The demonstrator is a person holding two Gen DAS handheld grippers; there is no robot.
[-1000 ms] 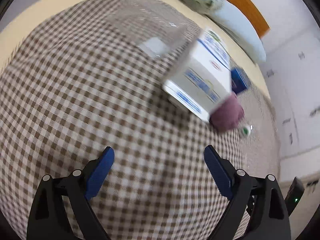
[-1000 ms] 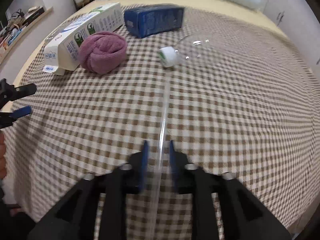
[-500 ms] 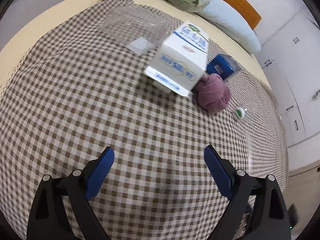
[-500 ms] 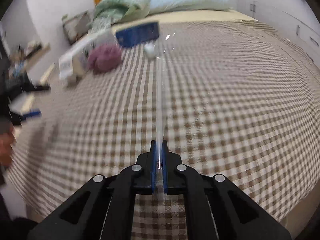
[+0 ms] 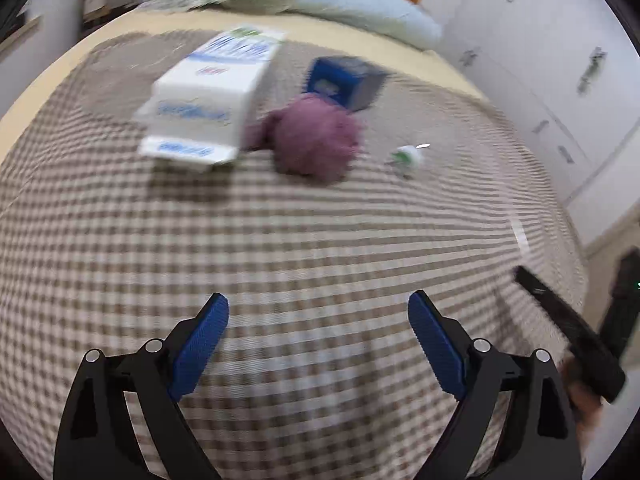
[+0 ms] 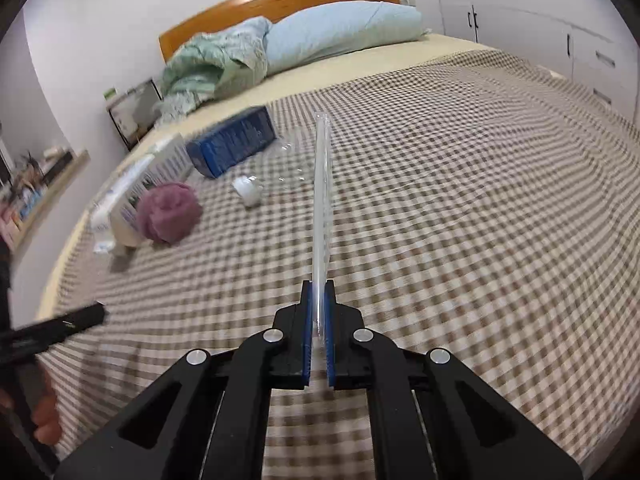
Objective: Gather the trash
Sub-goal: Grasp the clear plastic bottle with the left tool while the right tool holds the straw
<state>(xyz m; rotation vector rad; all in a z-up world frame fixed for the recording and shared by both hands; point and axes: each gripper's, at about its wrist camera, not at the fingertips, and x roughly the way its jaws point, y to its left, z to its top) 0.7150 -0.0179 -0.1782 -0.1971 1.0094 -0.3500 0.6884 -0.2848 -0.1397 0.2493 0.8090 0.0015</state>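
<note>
Left tongs [image 5: 318, 320] apart | right tongs [image 6: 318, 300] clamped on clear plastic strip [image 6: 322, 200] | checkered bedspread [image 6: 460, 200], pillow [image 6: 344, 34]

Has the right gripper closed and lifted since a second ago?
Yes. The right gripper is now shut on the clear plastic strip, and against the checked bedspread its view has tilted up: the headboard is now visible.

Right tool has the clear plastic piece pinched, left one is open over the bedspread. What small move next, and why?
Probably ease the open left tool forward toward the white carton, the nearest loose trash ahead of it. Its fingers stand wide apart and hold nothing, while the right tool is shut on the clear plastic piece and so is occupied. The maroon cloth ball touches the carton's right side, so approach from the left.
</note>
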